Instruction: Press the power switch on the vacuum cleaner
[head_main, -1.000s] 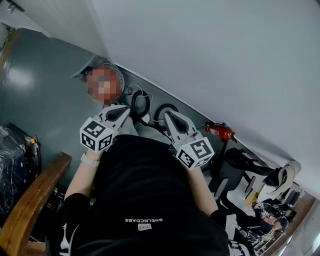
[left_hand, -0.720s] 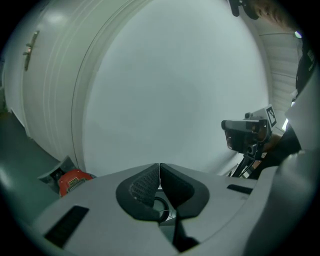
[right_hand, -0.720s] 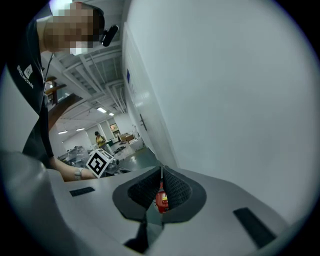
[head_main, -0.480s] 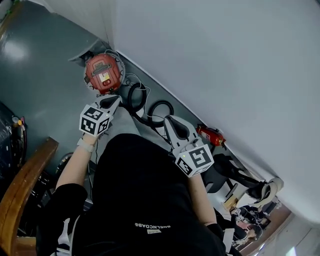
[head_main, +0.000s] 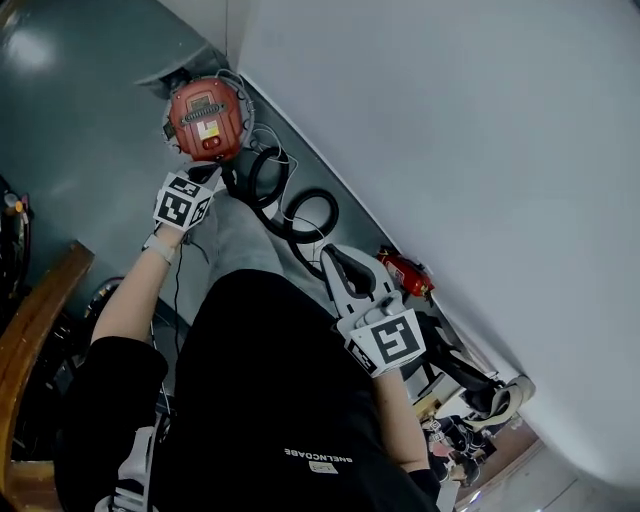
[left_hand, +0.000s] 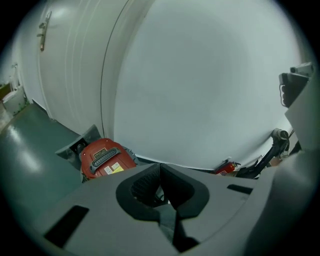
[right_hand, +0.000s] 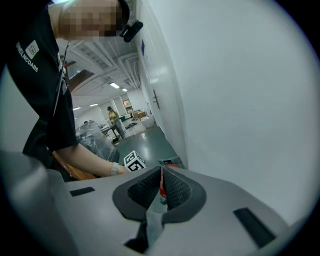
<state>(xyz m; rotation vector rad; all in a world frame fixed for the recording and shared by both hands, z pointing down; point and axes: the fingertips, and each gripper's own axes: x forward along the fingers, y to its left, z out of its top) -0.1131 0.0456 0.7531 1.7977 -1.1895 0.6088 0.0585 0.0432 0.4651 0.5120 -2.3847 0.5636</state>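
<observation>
Since half a second ago the left gripper (head_main: 208, 181) has reached farther forward on an outstretched arm, and its tip now lies just beside the lower rim of the round red vacuum cleaner (head_main: 205, 118); the right gripper (head_main: 338, 262) has sunk lower in the head view, close to the person's black shirt (head_main: 280, 400).

That vacuum cleaner (left_hand: 106, 157) stands on the grey-green floor (head_main: 80, 140), in the corner against the white wall (head_main: 450, 130). A black handle and a white-and-yellow label show on its top. From the head view I cannot tell whether the left gripper touches it. The left gripper view shows the red body off to the left of the fingers (left_hand: 150, 182), not between them. The switch itself cannot be picked out.

The left gripper (left_hand: 160, 166) has its dark ribbed fingers clenched together, with nothing held. The right gripper (right_hand: 161, 170) is clenched as well, its fingers (right_hand: 176, 187) nearly meeting. Only a thin slit is left, through which a strip of the red vacuum cleaner (right_hand: 161, 184) appears beyond.

A coiled black hose (head_main: 300, 215) lies on the floor along the wall, between the vacuum cleaner and a small red fire extinguisher (head_main: 405, 272). A curved brown wooden rail (head_main: 30, 340) stands at the left edge of the head view. In the right gripper view the left gripper's marker cube (right_hand: 134, 161) shows beside a bare forearm (right_hand: 90, 162).
</observation>
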